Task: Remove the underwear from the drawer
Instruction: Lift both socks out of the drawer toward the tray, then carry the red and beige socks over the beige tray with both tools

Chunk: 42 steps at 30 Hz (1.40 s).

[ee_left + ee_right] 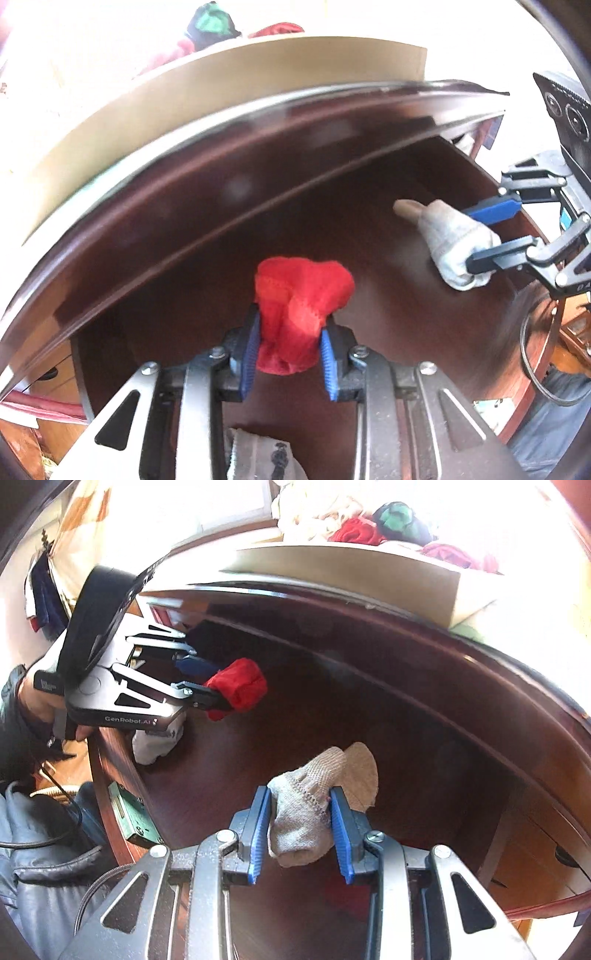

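My left gripper is shut on a bunched red piece of underwear, lifted above the dark wooden drawer bottom. In the right wrist view the same left gripper and red underwear sit at the drawer's left side, with a hand behind the gripper. My right gripper is shut on a rolled grey-beige piece of underwear, also raised over the drawer. From the left wrist view, the right gripper holds that grey bundle at the drawer's right.
A white cloth lies in the drawer's left corner under the left gripper. On the top above the drawer stands a cardboard box with red, green and pale clothes behind it. A person's grey jacket is at lower left.
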{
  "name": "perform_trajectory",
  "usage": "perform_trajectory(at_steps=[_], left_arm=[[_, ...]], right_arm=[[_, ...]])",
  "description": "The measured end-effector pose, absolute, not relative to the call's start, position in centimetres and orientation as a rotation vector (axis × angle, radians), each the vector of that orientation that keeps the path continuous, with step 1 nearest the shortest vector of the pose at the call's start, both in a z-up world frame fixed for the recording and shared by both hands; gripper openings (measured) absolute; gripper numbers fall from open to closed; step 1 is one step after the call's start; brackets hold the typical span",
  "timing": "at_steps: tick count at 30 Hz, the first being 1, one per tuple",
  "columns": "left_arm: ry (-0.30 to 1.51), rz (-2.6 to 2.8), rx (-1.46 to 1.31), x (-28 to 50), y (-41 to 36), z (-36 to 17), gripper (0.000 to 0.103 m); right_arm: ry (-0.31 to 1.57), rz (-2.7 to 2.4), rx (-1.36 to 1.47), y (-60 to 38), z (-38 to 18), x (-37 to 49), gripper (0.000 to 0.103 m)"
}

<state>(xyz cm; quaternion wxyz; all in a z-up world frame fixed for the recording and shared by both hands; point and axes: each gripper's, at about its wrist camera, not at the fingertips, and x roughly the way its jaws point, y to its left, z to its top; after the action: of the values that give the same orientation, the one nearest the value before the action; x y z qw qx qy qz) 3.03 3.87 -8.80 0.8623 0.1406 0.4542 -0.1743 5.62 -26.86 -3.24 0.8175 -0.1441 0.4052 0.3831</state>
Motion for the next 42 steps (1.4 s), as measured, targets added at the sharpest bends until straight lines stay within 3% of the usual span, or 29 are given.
perform_trajectory(at_steps=[42], left_arm=[[0.638, -0.168, 0.182, -0.9, 6.7, -5.4, 0.027]], right_arm=[[0.541, 0.817, -0.179, -29.6, -1.3, 2.6, 0.034]])
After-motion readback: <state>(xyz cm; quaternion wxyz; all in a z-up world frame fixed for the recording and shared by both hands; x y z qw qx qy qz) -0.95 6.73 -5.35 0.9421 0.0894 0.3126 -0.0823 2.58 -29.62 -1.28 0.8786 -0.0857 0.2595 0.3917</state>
